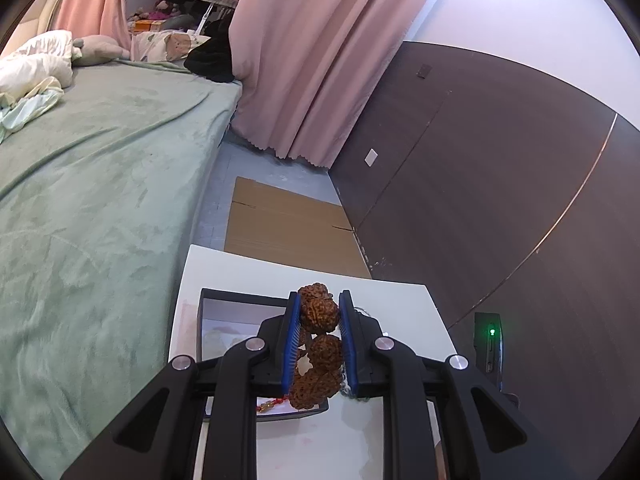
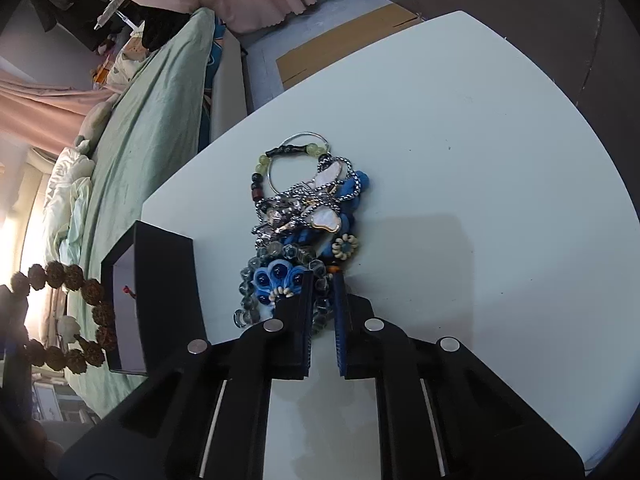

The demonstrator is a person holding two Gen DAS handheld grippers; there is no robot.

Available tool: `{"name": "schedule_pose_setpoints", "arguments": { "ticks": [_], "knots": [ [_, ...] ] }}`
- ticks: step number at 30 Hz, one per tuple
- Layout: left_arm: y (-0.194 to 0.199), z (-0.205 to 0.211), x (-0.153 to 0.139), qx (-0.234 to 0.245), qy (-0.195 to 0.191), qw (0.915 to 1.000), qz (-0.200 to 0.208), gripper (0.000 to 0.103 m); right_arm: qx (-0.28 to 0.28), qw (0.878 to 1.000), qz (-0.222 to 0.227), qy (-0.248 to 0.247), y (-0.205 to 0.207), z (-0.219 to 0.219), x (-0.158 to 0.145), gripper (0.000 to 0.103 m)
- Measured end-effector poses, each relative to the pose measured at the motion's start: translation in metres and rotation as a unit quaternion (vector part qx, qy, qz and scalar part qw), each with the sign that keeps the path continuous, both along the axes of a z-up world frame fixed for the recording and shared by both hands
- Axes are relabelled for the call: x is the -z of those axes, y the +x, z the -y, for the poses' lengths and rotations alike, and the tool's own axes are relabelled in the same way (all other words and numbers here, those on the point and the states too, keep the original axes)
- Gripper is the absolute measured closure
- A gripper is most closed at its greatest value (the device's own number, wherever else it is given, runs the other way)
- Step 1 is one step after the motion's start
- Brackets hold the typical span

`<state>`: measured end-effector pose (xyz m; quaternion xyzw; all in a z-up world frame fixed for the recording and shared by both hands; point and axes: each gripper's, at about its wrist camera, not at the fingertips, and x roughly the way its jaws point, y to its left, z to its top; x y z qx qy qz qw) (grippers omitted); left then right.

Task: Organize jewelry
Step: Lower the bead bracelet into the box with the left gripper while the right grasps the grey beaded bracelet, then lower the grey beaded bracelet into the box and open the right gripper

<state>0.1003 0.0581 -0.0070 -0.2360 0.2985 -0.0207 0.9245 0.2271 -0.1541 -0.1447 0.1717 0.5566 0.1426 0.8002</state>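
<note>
My left gripper (image 1: 319,300) is shut on a brown knobbly-bead bracelet (image 1: 317,312) and holds it over a black box (image 1: 240,300) with a white inside. The bracelet loop also shows hanging at the left of the right wrist view (image 2: 70,312), next to the box (image 2: 164,288). A tangled pile of jewelry (image 2: 304,220) lies on the white table (image 2: 480,200): silver chains, butterfly pendants, blue cord, clear beads, a bead-and-ring bracelet. My right gripper (image 2: 323,276) sits at the pile's near end, its fingers narrowly apart around clear beads and blue flower pieces.
A bed with a green blanket (image 1: 100,200) runs along the left of the table. Flat cardboard (image 1: 280,224) lies on the floor beyond the table. A dark wall panel (image 1: 500,200) stands to the right, pink curtains (image 1: 300,60) behind.
</note>
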Motion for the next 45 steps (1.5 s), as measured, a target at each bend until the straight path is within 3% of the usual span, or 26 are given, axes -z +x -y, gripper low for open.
{"name": "schedule_pose_setpoints", "arguments": {
  "ticks": [6, 10, 12, 16, 17, 26, 31, 35, 41, 45],
  "knots": [
    [-0.006, -0.01, -0.002, -0.019, -0.01, 0.9998, 0.006, 0.083, -0.017, 0.997, 0.049, 0.054, -0.012, -0.007, -0.03, 0.093],
    [-0.008, -0.016, -0.001, -0.031, -0.008, 0.9995, 0.005, 0.05, -0.034, 0.992, 0.084, 0.084, -0.024, -0.013, -0.05, 0.093],
    [-0.009, -0.019, -0.001, -0.037, -0.005, 0.9993, 0.008, 0.041, -0.039, 0.99, 0.098, 0.096, -0.029, -0.018, -0.058, 0.093],
    [-0.013, -0.029, -0.001, -0.064, -0.005, 0.9979, 0.011, 0.011, -0.046, 0.983, 0.123, 0.132, -0.032, -0.027, -0.073, 0.093],
    [-0.014, -0.034, 0.0, -0.072, -0.009, 0.9973, 0.011, 0.009, -0.048, 0.98, 0.13, 0.142, -0.034, -0.03, -0.077, 0.093],
    [-0.02, -0.066, 0.008, -0.122, -0.043, 0.9916, -0.011, 0.009, -0.08, 0.96, 0.178, 0.202, -0.048, -0.057, -0.101, 0.093],
    [-0.024, -0.079, 0.013, -0.146, -0.058, 0.9872, -0.024, 0.009, -0.1, 0.961, 0.175, 0.191, -0.05, -0.078, -0.097, 0.093],
    [-0.027, -0.087, 0.015, -0.154, -0.071, 0.985, -0.033, 0.009, -0.105, 0.967, 0.178, 0.149, -0.051, -0.096, -0.089, 0.092],
    [-0.026, -0.087, 0.013, -0.146, -0.071, 0.9859, -0.04, 0.009, -0.128, 0.966, 0.172, 0.142, -0.055, -0.109, -0.08, 0.067],
    [-0.026, -0.085, 0.014, -0.14, -0.074, 0.9861, -0.048, 0.009, -0.114, 0.969, 0.167, 0.141, -0.054, -0.099, -0.078, 0.062]
  ]
}}
